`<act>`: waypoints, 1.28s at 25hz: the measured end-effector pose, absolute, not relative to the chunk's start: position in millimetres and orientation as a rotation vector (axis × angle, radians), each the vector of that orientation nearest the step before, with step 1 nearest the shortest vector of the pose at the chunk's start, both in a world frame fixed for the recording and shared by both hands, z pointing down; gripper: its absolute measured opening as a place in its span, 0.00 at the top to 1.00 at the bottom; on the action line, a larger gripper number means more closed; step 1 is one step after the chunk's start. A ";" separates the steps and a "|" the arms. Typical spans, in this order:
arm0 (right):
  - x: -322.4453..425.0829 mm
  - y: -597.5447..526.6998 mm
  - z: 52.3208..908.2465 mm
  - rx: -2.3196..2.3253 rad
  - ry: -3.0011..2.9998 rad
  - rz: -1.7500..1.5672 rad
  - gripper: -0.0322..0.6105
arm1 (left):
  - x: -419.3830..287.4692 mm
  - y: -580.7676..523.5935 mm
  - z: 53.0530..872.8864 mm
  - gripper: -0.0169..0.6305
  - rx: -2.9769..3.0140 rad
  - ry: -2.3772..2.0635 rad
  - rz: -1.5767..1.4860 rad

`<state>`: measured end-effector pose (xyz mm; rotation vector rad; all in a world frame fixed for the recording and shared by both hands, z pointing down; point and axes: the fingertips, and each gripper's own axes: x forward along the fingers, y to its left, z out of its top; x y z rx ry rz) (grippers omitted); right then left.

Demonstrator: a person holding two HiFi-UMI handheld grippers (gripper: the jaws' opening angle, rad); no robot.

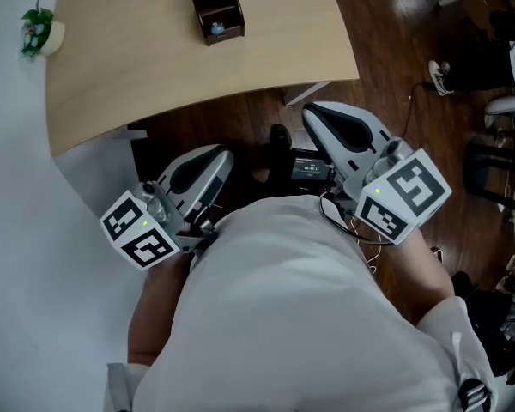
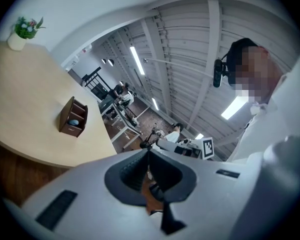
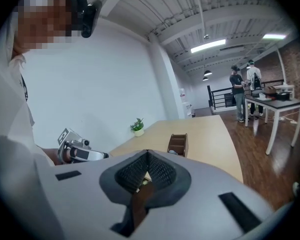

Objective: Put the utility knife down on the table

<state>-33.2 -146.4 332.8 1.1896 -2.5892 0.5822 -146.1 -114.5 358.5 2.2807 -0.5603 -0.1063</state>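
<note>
**Both claws closed on nothing, off the tabletop**

I see the left claw with its jaws together and nothing between them. The right claw is also closed and holds nothing. Both are kept close to the person's white shirt, before the near edge of the tabletop, above the wooden floor. I cannot find the utility knife in any view. A brown organizer box stands toward the far edge, with a small blue thing in its nearer compartment. A small plant stands at the far left corner.
</note>
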 end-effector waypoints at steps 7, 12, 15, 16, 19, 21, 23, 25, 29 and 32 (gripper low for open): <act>-10.2 -130.6 324.4 1.188 -2.615 0.575 0.95 | -131.3 -102.3 347.9 0.97 2.325 -0.605 -0.103; 17.8 -118.0 320.7 1.155 -2.620 0.587 0.95 | -102.7 -87.9 345.9 0.97 2.304 -0.630 -0.115; 39.8 -108.3 318.8 1.139 -2.616 0.579 0.95 | -76.2 -76.8 346.1 0.97 2.302 -0.625 -0.097; 47.4 -104.7 319.5 1.133 -2.614 0.578 0.95 | -67.4 -73.5 346.1 0.97 2.303 -0.625 -0.092; 68.8 -91.6 323.6 1.113 -2.606 0.572 0.95 | -43.9 -61.2 347.9 0.97 2.299 -0.632 -0.085; 79.9 -85.0 325.4 1.100 -2.605 0.564 0.95 | -32.2 -54.3 349.3 0.97 2.296 -0.646 -0.082; 88.7 -80.0 326.3 1.092 -2.605 0.560 0.95 | -21.8 -47.3 351.1 0.97 2.289 -0.654 -0.073; 97.2 -75.2 326.6 1.088 -2.605 0.550 0.95 | -9.8 -37.5 353.5 0.97 2.282 -0.645 -0.055; 116.6 -68.9 325.8 1.087 -2.620 0.521 0.95 | 9.3 -23.0 354.0 0.97 2.286 -0.660 -0.042; 123.9 -67.3 328.6 1.089 -2.620 0.512 0.95 | 15.3 -16.0 358.4 0.97 2.273 -0.665 -0.045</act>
